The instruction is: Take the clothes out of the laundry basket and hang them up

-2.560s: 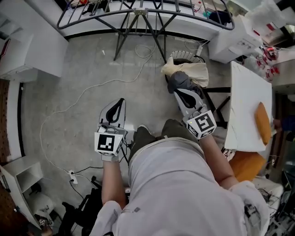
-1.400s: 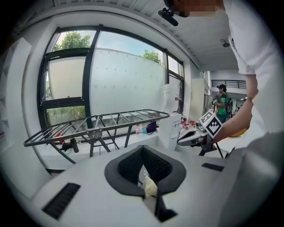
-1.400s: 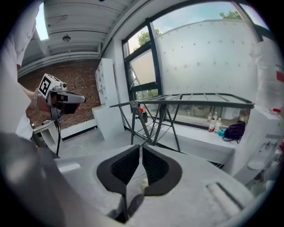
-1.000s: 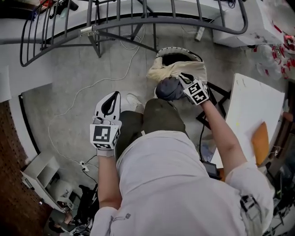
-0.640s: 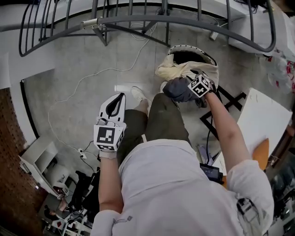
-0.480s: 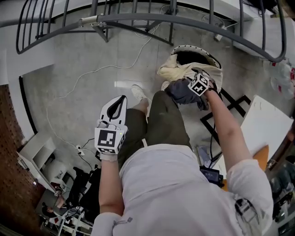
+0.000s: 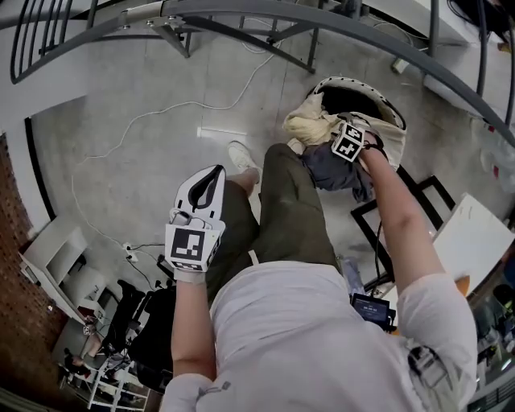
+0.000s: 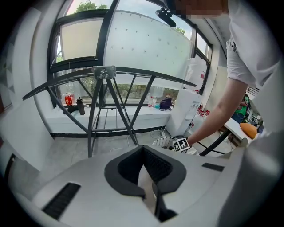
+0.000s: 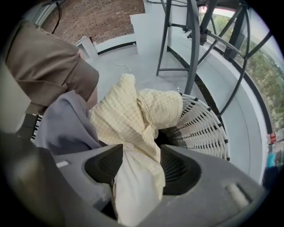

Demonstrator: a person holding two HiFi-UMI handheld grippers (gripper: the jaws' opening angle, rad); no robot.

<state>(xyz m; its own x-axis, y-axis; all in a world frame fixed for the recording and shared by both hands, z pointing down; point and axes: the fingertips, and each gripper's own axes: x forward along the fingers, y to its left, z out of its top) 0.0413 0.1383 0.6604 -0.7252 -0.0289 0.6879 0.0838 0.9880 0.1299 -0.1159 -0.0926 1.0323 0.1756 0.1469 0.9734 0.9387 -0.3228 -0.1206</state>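
Now right tongs (image 9: 136, 166) just opening, yellow garment (image 9: 128, 117) between.

Left gripper (image 7: 211, 174) hangs beside my olive trouser leg (image 7: 282, 209), jaws together, nothing in them. Right gripper (image 7: 348, 142) points steeply down at the laundry basket (image 7: 360, 84), marker cube facing up. Its jaws have just been opening, tips down in the cream garment (image 7: 308, 127). Grey garment (image 7: 334, 170) droops over the basket's near rim. Drying rack (image 7: 322, 24) bars arc across the top. White cable (image 7: 187, 104) trails over the concrete floor (image 7: 137, 185). White shoe (image 7: 239, 154) sits just ahead of the knee.
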